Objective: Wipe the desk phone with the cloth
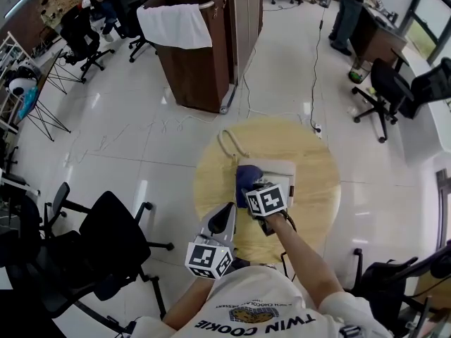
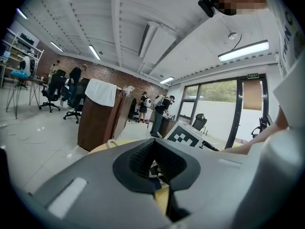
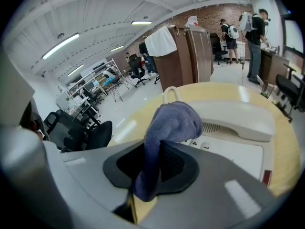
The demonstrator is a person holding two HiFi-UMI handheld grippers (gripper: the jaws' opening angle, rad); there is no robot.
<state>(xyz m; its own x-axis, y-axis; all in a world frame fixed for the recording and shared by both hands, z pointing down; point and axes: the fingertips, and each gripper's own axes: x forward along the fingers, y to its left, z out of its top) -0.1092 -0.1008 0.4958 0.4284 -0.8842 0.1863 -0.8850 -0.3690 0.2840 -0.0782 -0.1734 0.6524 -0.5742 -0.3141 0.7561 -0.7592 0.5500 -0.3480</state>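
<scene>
Nearest the lens, the right hand-held gripper (image 3: 152, 162) is clamped on a blue cloth (image 3: 174, 123); its jaws pinch the lower fold, and the rest of the cloth rises in a bunch beyond the tips. The bunch lies over the left end of the phone (image 1: 282, 171). The phone is white, with its handset (image 3: 238, 119) in the cradle and keypad buttons showing just below the handset. It sits near the middle of a round, pale wooden surface (image 1: 211, 167). A looped cable (image 1: 229, 145) lies on the surface just beyond the phone's far left corner. The left hand-held gripper (image 1: 225, 213) is at the near left edge of the surface, beside the right one, with its jaws together and nothing between them. Beyond the surface, on a white tiled floor (image 1: 141, 139), stands a brown cabinet (image 1: 204, 69) with a white towel (image 1: 176, 25) draped over its top. A black chair (image 1: 113, 224) stands to the left.
</scene>
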